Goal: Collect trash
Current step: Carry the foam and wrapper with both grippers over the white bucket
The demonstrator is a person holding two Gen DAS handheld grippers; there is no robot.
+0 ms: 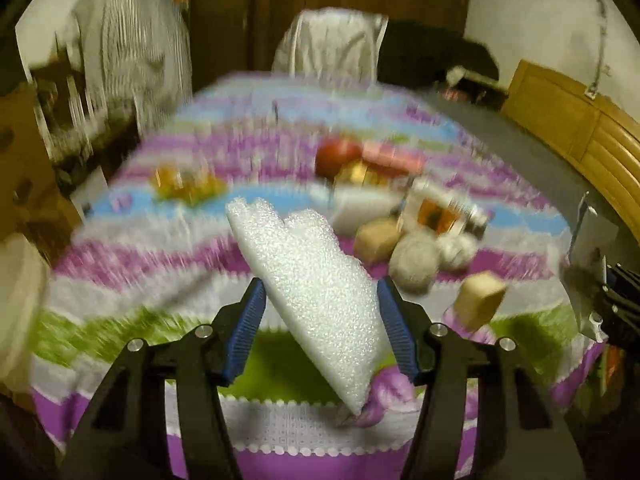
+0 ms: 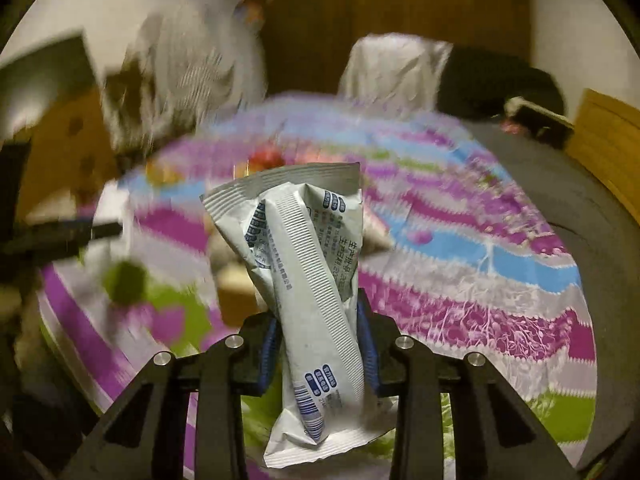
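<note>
Both wrist views ride low behind their own fingers, tilted down across the striped tablecloth (image 1: 120, 280), white-covered chair (image 1: 332, 44) shared at twelve o'clock, tabletop close, blurred

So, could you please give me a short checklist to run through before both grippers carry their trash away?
1. Left gripper on the white foam piece: both pads touch its edges, ok.
2. Foam sits level: not ok, it hangs tilted.
3. Right gripper shut on the crumpled wrapper: ok.
4. Wrapper clear of the striped cloth: cannot tell.
5. More clutter left on the cloth: not ok, several pieces remain.
6. Bin in reach: cannot tell, none is visible.
</note>
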